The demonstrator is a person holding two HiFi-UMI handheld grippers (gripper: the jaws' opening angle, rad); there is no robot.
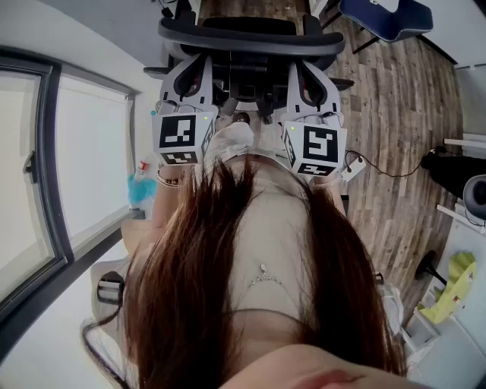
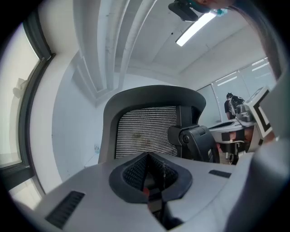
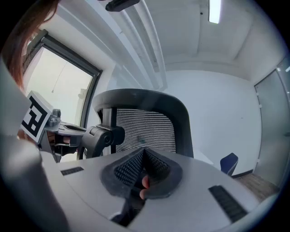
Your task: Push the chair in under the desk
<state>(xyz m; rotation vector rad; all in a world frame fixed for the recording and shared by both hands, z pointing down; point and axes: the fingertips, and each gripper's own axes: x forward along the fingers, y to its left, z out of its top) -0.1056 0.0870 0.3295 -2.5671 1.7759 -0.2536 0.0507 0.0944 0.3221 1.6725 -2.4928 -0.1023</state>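
We hold left gripper [image 2: 152, 179] and right gripper [image 3: 141, 172] side by side just behind chair [image 1: 250, 34], both aimed at its mesh backrest [image 2: 145, 131]. Both jaw pairs pressed together, nothing between. We cannot tell contact with chair. Chair on wood floor [image 1: 395, 114]; window [image 1: 45, 167] left of chair, blue seat [image 1: 383, 15] beyond chair, right.

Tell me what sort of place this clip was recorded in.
Most likely an office: a mesh-backed office chair, a ceiling strip light, a tall window and wood-look flooring.
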